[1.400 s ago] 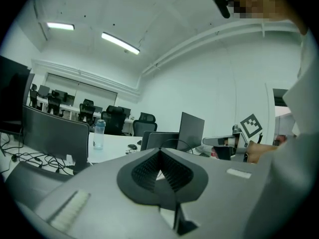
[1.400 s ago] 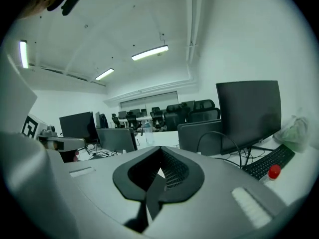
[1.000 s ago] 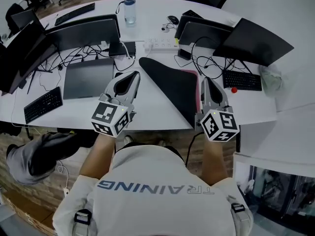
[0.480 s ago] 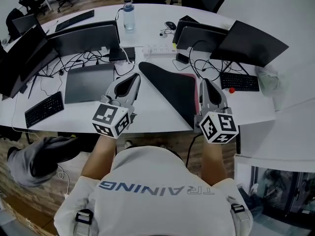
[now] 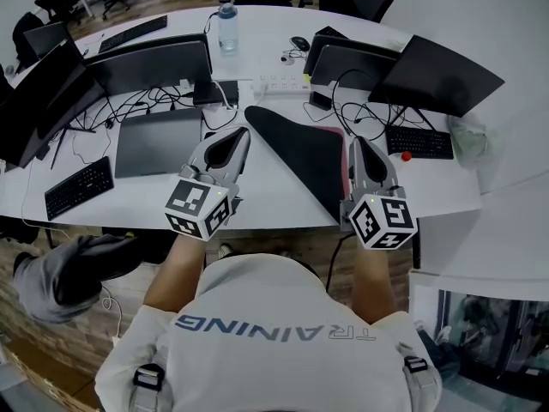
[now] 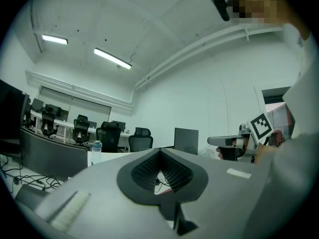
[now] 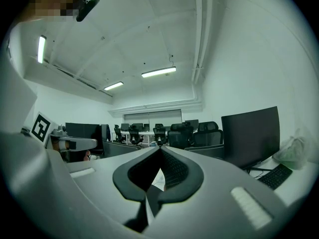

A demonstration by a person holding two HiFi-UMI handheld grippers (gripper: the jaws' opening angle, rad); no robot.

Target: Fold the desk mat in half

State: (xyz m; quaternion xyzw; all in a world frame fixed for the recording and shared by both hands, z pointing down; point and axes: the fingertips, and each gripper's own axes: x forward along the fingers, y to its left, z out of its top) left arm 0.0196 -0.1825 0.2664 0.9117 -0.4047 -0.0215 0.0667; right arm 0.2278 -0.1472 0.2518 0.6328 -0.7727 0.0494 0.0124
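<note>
The black desk mat (image 5: 300,154) lies on the white table (image 5: 257,200), doubled over into a long wedge, with a strip of its pink underside (image 5: 333,130) showing along the right. My left gripper (image 5: 233,134) hovers just left of the mat, shut and holding nothing. On the mat's right edge my right gripper (image 5: 358,142) is also shut and holding nothing. In the left gripper view the left gripper (image 6: 159,151) has its jaws met at the tips, and the right gripper view shows the right gripper (image 7: 160,149) likewise. Both point up and away over the room.
A grey pad (image 5: 159,140) and a keyboard (image 5: 77,187) lie to the left. Monitors (image 5: 154,63) and cables stand behind. A water bottle (image 5: 227,24), a power strip (image 5: 283,82), a second keyboard (image 5: 420,142) and a dark screen (image 5: 446,71) crowd the back and right.
Both grippers stay shut in about the same places. Only the head view has shifted a little.
</note>
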